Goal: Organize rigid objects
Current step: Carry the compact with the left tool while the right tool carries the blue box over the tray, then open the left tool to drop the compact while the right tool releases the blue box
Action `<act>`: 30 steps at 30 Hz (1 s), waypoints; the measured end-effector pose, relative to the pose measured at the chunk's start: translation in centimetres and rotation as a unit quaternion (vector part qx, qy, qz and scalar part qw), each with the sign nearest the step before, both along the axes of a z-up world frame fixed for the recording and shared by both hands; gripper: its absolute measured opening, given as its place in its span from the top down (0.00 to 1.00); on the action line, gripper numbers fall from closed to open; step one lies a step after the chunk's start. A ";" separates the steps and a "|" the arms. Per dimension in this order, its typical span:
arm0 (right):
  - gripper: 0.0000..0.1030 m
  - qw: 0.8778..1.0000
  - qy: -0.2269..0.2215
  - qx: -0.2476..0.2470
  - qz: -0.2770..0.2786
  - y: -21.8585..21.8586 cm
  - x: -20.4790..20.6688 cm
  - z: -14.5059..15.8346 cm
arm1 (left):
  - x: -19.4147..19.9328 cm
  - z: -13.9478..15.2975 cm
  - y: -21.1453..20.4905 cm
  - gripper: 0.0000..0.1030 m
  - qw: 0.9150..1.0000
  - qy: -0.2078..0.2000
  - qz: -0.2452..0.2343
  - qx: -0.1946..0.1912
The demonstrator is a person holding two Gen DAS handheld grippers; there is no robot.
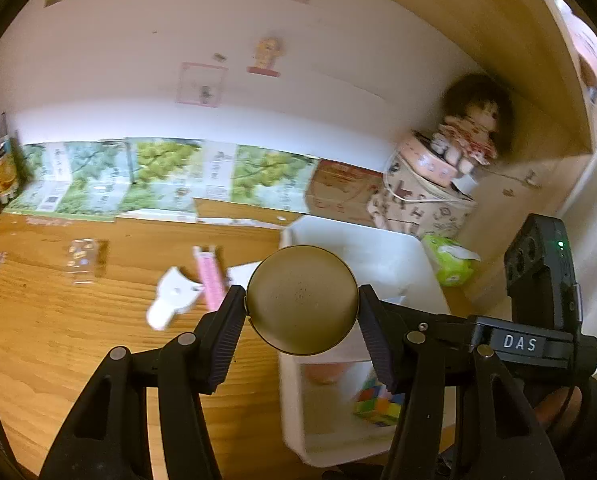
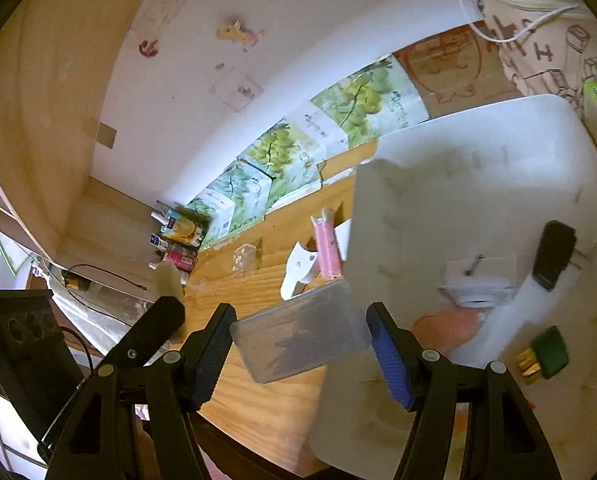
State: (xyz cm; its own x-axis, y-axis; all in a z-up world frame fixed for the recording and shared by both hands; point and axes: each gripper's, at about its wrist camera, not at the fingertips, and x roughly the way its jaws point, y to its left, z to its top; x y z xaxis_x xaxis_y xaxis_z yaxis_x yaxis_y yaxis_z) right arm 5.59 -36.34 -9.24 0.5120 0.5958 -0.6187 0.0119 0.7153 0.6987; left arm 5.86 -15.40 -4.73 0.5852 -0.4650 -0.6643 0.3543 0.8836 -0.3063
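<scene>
Setting: a home, most likely a child's room or study corner. What tells you so:
- wooden desk [image 1: 58, 340] set into a wood-panelled alcove;
- white wall [image 1: 118, 80] stuck with cartoon stickers [image 1: 264, 56];
- dark-haired doll [image 1: 474, 128] seated on a printed storage box [image 1: 418, 204];
- green tissue pack [image 1: 450, 264] beside it;
- fruit-printed cartons [image 1: 158, 176] lined along the wall;
- drink cartons [image 2: 180, 236] in your desk's far corner;
- white plastic bin [image 1: 290, 400] holding small household oddments.
</scene>
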 end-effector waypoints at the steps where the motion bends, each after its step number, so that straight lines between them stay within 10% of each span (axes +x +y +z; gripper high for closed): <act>1: 0.34 1.000 0.002 0.001 -0.002 -0.5 -0.1 -0.1 | -0.1 -0.1 -0.7 0.42 1.000 0.001 -0.006 -0.001; 19: 0.31 0.995 0.076 0.019 -0.068 -8.6 -2.6 -4.2 | -0.4 -2.3 -7.7 0.40 0.997 0.036 -0.052 0.037; 23: 0.22 0.993 0.078 0.024 -0.081 -9.2 -2.8 -4.4 | -0.4 -2.1 -7.6 0.22 0.998 0.030 -0.044 0.038; 30: 0.22 0.993 0.072 0.011 -0.095 -9.4 -2.9 -4.1 | -0.3 -1.7 -6.4 0.22 0.999 0.026 -0.016 0.040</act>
